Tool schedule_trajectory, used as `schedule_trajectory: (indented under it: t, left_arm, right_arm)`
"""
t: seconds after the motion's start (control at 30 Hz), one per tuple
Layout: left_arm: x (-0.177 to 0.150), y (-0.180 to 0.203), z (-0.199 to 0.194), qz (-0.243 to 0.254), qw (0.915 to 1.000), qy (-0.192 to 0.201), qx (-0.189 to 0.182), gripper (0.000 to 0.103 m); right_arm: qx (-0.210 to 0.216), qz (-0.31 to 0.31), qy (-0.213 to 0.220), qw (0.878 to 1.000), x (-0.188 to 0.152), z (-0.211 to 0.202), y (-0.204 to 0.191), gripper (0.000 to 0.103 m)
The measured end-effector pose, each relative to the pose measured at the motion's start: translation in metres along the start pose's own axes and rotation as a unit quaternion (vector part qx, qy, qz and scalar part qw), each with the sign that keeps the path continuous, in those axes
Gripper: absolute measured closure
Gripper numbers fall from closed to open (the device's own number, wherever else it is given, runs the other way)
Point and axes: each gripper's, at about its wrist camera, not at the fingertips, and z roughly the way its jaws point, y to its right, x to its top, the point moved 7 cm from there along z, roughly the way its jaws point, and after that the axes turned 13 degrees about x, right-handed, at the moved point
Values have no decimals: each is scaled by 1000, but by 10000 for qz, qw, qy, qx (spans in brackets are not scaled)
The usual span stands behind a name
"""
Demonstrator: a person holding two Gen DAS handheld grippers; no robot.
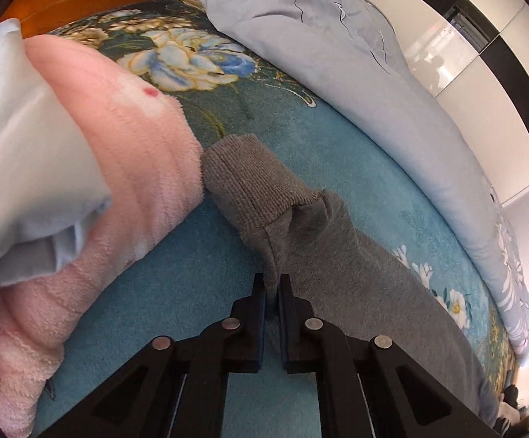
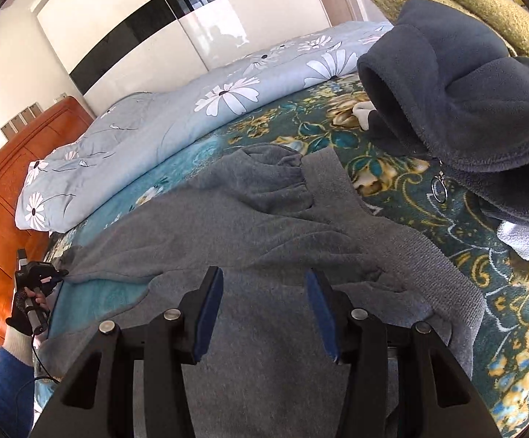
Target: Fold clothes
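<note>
Currently the left claw (image 1: 272, 284) pinches only a thin ridge of the grey sweatshirt (image 2: 250, 219)'s sleeve; the right claw (image 2: 264, 314) hovers half-open, empty. Pulling could slip that fold free.

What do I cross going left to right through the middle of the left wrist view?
Light blue cloth → pink fleece → grey sweatshirt's ribbed cuff → blue floral bedspread → pale blue daisy quilt → white wardrobe.
</note>
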Motion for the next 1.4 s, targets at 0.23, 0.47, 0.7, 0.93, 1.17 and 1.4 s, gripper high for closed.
schedule_trajectory:
  t: [0.23, 0.47, 0.7, 0.93, 1.17, 1.4]
  left_arm:
    - [-2, -9, 7, 68, 9999, -53, 113, 97]
    - [-17, -4, -75, 572, 9956, 276, -693, 95]
    - [-75, -94, -178, 467, 9919, 803, -868, 44]
    - [-145, -203, -167, -338, 9982, 348, -356, 39]
    - [-171, -206, -131, -555, 9962, -161, -657, 40]
    - [-170, -187, -118, -434, 9960, -35, -778, 64]
  right_arm:
    - [-21, 117, -53, 9999, -6, -3, 9, 54]
    - [60, 142, 132, 9998, -7, -32, 4, 54]
    - [-2, 174, 238, 9996, -34, -78, 11, 54]
    - [48, 874, 381, 9954, -63, -110, 42, 53]
    - [432, 1880, 481, 9800, -84, -111, 73, 53]
    - [888, 2211, 531, 9698, -81, -89, 77, 53]
